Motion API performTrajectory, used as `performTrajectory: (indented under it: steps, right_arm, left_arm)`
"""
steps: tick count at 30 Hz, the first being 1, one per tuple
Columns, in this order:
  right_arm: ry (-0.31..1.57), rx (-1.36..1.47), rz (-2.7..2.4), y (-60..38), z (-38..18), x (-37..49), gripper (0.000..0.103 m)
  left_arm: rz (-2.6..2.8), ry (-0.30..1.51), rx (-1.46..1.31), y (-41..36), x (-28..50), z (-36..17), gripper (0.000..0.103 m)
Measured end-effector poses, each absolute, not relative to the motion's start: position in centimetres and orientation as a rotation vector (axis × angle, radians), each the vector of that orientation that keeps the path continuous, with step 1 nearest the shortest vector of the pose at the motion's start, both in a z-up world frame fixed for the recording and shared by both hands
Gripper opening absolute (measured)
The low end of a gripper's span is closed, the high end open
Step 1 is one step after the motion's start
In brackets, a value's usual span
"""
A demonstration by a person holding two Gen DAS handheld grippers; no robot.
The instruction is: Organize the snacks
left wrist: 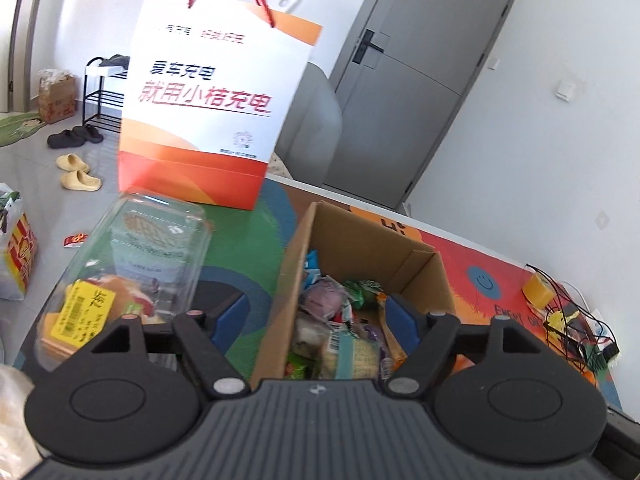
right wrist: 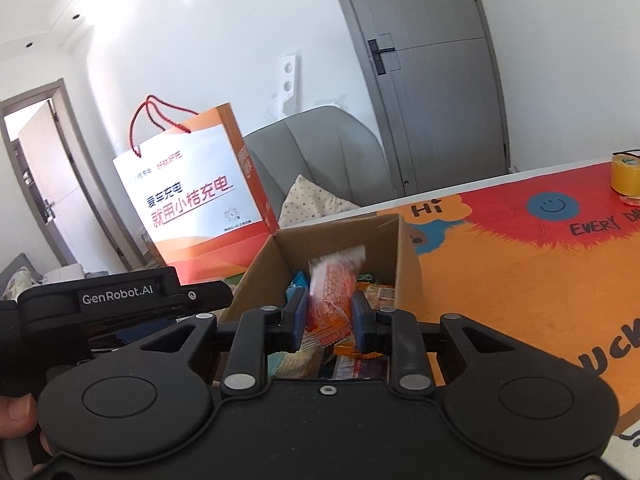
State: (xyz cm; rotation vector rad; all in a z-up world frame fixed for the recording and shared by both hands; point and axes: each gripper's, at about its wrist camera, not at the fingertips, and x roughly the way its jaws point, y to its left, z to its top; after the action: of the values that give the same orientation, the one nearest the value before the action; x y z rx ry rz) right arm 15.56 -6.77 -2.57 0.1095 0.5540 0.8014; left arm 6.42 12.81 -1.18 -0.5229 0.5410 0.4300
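Note:
An open cardboard box [left wrist: 298, 248] full of mixed snack packets stands on the colourful table mat; it also shows in the right wrist view [right wrist: 406, 248]. My left gripper [left wrist: 316, 316] is open and empty, its fingers straddling the box's left wall. My right gripper [right wrist: 330, 314] is shut on an orange-and-white snack packet [right wrist: 334, 280], held above the box's contents. A clear plastic clamshell of snacks [left wrist: 132, 264] with a yellow label lies left of the box.
A white-and-orange paper gift bag [left wrist: 208, 104] with red cord handles stands behind the box, also in the right wrist view [right wrist: 196, 204]. A yellow tape roll [right wrist: 625, 176] and black wires [left wrist: 576, 320] sit at the table's right. A grey sofa and door lie beyond.

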Motion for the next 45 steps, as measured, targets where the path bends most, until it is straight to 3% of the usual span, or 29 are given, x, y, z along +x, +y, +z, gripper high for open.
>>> performTrajectory:
  steps: [2,8,13,18,27,45]
  right_arm:
    - [0.549,0.1,0.813,-6.6,-2.4,15.5,0.037]
    - [0.564,0.119,0.784,-7.7,-2.0,15.4,0.042]
    - [0.549,0.104,0.749,-9.1,-1.6,14.3,0.062]
    - [0.493,0.078,0.705,-10.8,-0.8,13.3,0.089]
    - [0.454,0.072,0.706,-14.2,0.5,11.6,0.103]
    - [0.465,0.082,0.654,-19.9,1.9,7.0,0.103]
  left_arm:
    - [0.449,0.535,-0.532,12.8,6.0,-1.3,0.081]
    - [0.457,0.534,-0.535,12.5,4.9,-1.2,0.085]
    - [0.452,0.519,-0.512,11.3,3.9,-0.8,0.091]
    - [0.464,0.539,-0.492,10.2,2.8,-0.8,0.094]
    - [0.452,0.53,-0.419,8.1,1.7,1.2,0.102]
    - [0.261,0.551,-0.203,3.2,0.0,3.0,0.103]
